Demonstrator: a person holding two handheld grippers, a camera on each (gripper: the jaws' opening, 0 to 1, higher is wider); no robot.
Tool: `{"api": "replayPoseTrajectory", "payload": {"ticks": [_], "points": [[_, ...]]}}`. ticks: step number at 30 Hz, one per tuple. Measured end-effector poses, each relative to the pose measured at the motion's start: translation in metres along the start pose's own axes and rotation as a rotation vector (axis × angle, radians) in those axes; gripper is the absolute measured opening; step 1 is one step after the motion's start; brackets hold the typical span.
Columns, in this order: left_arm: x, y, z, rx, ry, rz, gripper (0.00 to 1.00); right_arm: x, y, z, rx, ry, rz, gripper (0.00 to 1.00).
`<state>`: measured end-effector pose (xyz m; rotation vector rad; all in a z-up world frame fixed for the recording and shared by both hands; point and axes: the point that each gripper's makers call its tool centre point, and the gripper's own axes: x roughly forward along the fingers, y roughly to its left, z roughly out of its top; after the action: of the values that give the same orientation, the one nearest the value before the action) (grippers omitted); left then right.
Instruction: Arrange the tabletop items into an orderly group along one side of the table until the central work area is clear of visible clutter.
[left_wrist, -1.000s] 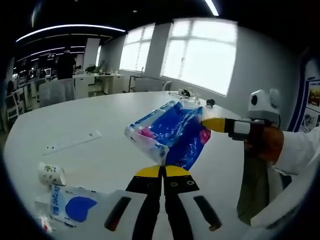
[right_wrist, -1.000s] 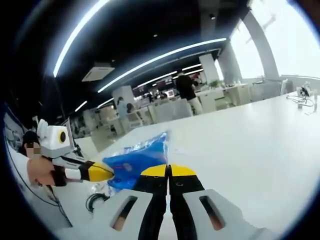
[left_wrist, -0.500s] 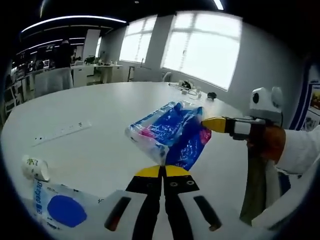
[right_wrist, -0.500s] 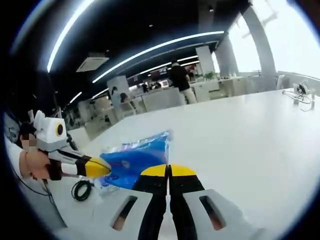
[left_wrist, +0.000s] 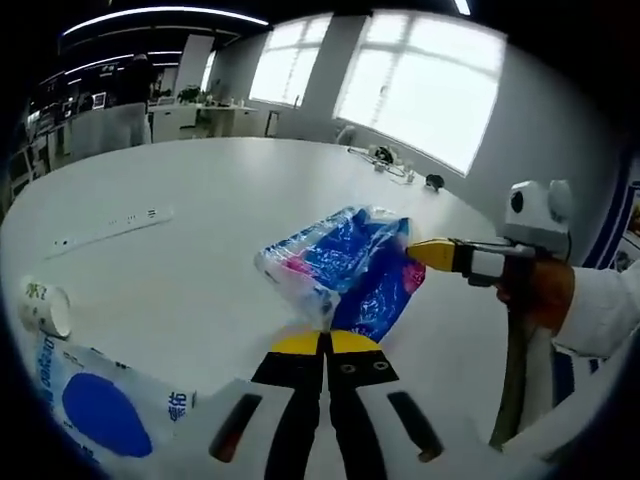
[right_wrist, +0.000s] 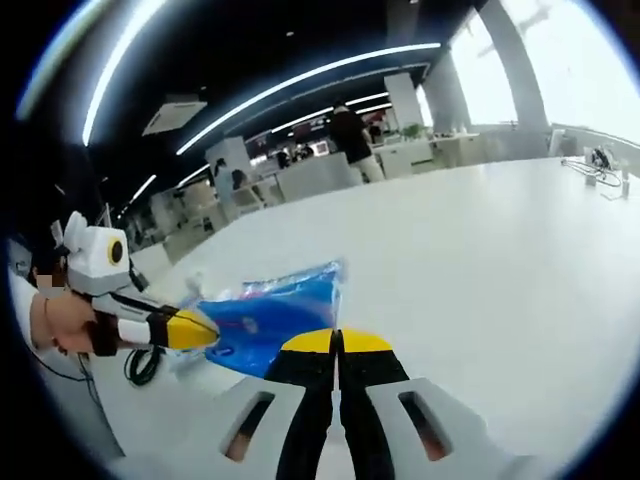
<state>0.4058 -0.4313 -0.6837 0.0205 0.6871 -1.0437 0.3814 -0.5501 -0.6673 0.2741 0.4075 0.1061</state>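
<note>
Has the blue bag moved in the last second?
Cannot tell. Both grippers grip the blue bag, fixed in view; the table and cup shift, camera motion.

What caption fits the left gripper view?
Both grippers, left and right, pinch a blue pack above the white table.

One crinkled blue-and-pink plastic package (left_wrist: 345, 272) above the white round table (left_wrist: 200, 220); one long white power strip (left_wrist: 108, 226) left of that package; one white paper cup (left_wrist: 43, 308) on its side, nearer than the strip; one flat white pack with a blue oval (left_wrist: 95, 405) just below the cup; two yellow-tipped grippers at the package.
</note>
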Motion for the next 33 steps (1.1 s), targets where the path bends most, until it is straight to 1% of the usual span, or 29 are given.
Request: {"api": "replayPoseTrajectory", "payload": {"ticks": [3, 7, 15, 22, 33], "points": [[0.007, 0.002, -0.003, -0.018, 0.004, 0.006, 0.0, 0.003, -0.005, -0.005, -0.001, 0.011, -0.004, 0.0], [0.018, 0.003, -0.011, -0.033, 0.023, 0.008, 0.0, 0.01, -0.015, -0.014, 0.005, 0.032, -0.008, 0.0], [0.034, 0.015, -0.025, -0.056, 0.061, 0.032, 0.0, 0.024, -0.025, -0.032, 0.013, 0.073, -0.002, 0.0], [0.043, 0.02, -0.033, -0.07, 0.084, 0.037, 0.0, 0.031, -0.03, -0.043, 0.014, 0.095, -0.003, 0.0], [0.053, 0.024, -0.042, -0.064, 0.106, 0.042, 0.0, 0.037, -0.036, -0.055, 0.011, 0.117, -0.005, 0.0]]}}
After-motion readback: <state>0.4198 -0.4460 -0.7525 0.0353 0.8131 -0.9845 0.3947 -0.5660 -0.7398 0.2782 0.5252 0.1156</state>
